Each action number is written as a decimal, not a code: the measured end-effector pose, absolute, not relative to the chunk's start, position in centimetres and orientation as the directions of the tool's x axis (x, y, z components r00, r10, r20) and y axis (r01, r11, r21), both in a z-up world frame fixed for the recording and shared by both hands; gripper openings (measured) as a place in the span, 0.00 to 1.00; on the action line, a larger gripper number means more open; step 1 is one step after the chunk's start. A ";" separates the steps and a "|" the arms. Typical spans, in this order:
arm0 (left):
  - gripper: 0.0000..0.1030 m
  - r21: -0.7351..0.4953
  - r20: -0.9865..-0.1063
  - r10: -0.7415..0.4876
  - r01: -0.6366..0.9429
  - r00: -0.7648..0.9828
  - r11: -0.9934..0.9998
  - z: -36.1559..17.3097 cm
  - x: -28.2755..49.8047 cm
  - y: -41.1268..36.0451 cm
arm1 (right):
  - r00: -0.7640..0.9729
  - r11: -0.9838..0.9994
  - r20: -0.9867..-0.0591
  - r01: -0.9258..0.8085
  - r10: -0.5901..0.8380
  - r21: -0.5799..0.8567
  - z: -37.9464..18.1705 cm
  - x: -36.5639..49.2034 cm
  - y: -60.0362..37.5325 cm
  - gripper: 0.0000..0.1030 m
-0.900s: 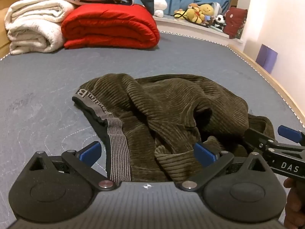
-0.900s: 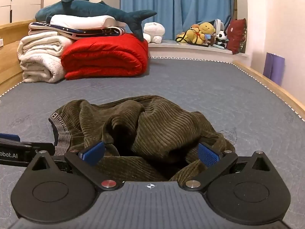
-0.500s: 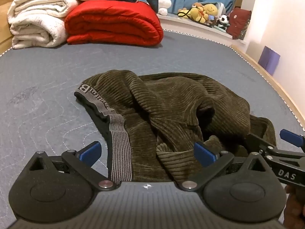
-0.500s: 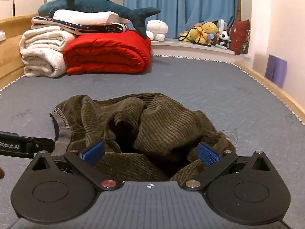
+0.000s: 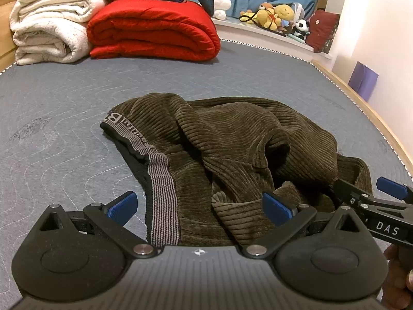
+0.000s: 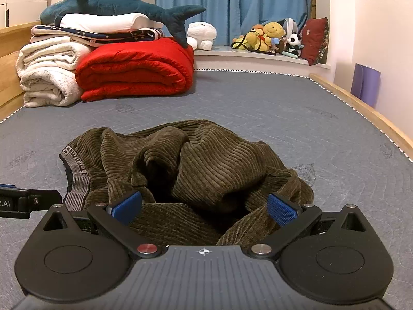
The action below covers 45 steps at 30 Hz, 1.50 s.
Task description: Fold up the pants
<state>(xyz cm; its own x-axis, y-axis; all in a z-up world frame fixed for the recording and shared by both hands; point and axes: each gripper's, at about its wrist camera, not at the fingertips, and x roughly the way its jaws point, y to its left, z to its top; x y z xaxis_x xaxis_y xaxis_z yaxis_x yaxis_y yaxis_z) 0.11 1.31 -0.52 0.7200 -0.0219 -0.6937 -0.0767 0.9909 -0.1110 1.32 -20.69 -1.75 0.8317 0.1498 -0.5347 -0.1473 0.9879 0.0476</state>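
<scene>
Olive-brown corduroy pants [image 5: 232,144] lie crumpled in a heap on the grey quilted mattress [image 5: 64,118], with the grey striped waistband [image 5: 161,180] at the left. My left gripper [image 5: 198,206] is open, its jaws spread over the waistband and near edge of the heap. My right gripper [image 6: 204,206] is open, over the near right part of the pants [image 6: 206,165]. The right gripper also shows at the right edge of the left wrist view [image 5: 371,201], and the left gripper at the left edge of the right wrist view [image 6: 23,202].
A folded red duvet [image 6: 136,69], white blankets [image 6: 49,75] and a plush shark [image 6: 124,5] are stacked at the far left of the mattress. Stuffed toys [image 6: 268,38] sit on the far ledge. A wooden bed rail [image 6: 366,111] runs along the right side.
The left gripper has risen and tilted down a little, so the pants sit lower and nearer in its view. The right gripper has shifted slightly. Both stay open; the pants have not moved.
</scene>
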 end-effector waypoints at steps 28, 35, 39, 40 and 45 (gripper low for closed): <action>1.00 -0.112 -0.695 -0.019 -0.082 0.719 0.990 -0.5 0.1 1.3 | 0.833 0.987 -0.532 -0.155 0.154 0.044 -1.6 1.2 -20.5 0.99; 1.00 -0.112 -0.695 -0.020 -0.081 0.719 0.990 -0.5 0.2 1.3 | 0.833 0.987 -0.531 -0.157 0.156 0.043 -1.5 1.1 -20.4 0.99; 1.00 -0.112 -0.695 -0.019 -0.082 0.718 0.990 -0.5 0.2 1.3 | 0.837 0.984 -0.522 -0.173 0.163 0.031 -1.5 0.9 -20.2 0.99; 1.00 -0.112 -0.695 -0.019 -0.082 0.718 0.990 -0.5 0.2 1.3 | 0.838 0.984 -0.520 -0.177 0.165 0.027 -1.4 0.8 -20.1 0.99; 1.00 -0.112 -0.696 -0.019 -0.082 0.718 0.990 -0.5 0.2 1.3 | 0.846 0.982 -0.507 -0.189 0.163 0.001 -1.3 0.5 -19.7 0.99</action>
